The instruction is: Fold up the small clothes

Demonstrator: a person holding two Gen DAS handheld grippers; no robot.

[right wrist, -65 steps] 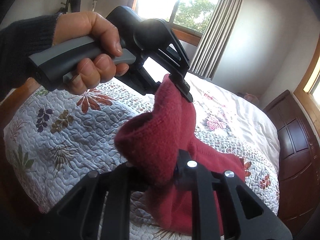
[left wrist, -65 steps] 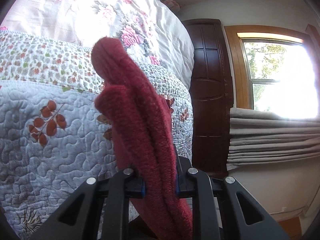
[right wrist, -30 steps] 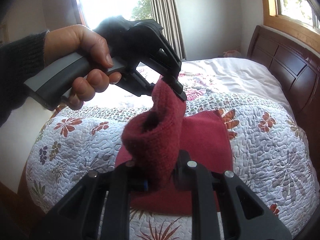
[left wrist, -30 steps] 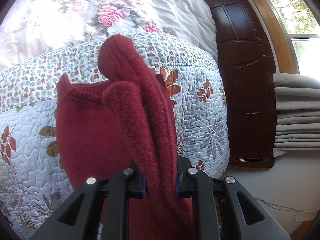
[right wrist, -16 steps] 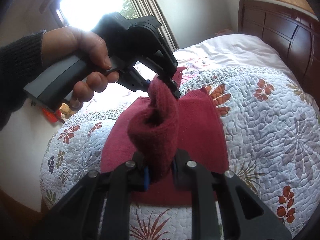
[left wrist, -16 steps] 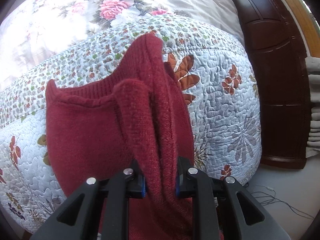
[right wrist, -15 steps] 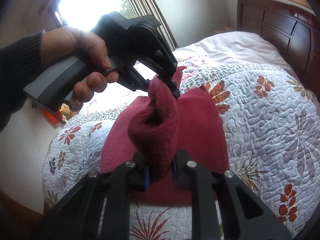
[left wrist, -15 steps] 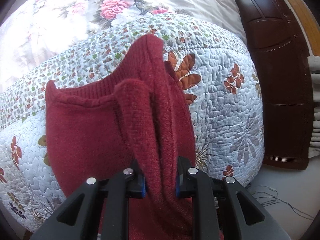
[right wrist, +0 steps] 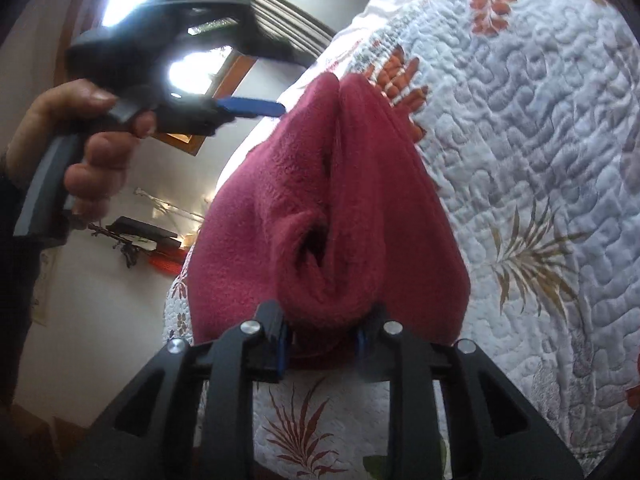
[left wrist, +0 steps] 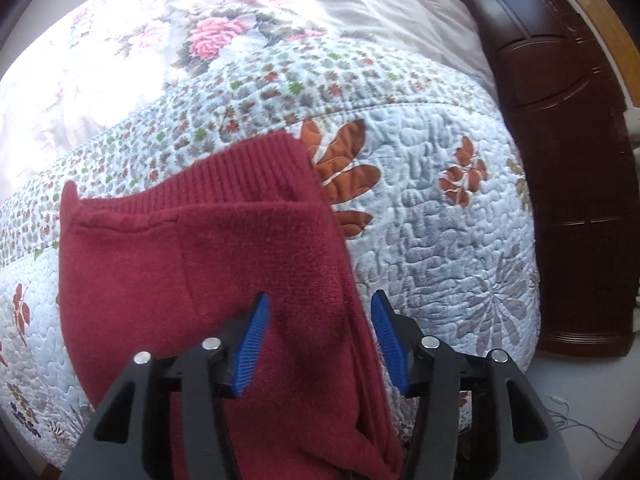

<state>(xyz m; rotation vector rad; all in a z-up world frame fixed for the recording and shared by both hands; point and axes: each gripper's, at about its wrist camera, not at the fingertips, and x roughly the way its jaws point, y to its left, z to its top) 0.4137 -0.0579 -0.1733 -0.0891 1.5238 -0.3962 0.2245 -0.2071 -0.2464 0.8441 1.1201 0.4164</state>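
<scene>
A dark red knitted garment [left wrist: 224,264] lies folded on the quilted bedspread [left wrist: 440,220], its ribbed edge toward the far side. My left gripper [left wrist: 322,320] is open, its blue pads [left wrist: 256,336] standing on either side of the garment's right edge without gripping it. In the right wrist view the same garment [right wrist: 360,184] bunches up into a thick fold, and my right gripper [right wrist: 320,338] is shut on that fold. The left gripper [right wrist: 256,110] appears blurred at the upper left, held by a hand [right wrist: 92,144], just off the cloth's far end.
A floral duvet [left wrist: 200,40] covers the far part of the bed. A dark wooden bed board [left wrist: 568,160] stands along the right, with bare floor [left wrist: 580,392] and a thin cord below it. The quilt [right wrist: 540,160] spreads to the right of the garment.
My left gripper has opened and let go of the garment, which has dropped flat onto the quilt. The right gripper has tilted lower, still holding its fold.
</scene>
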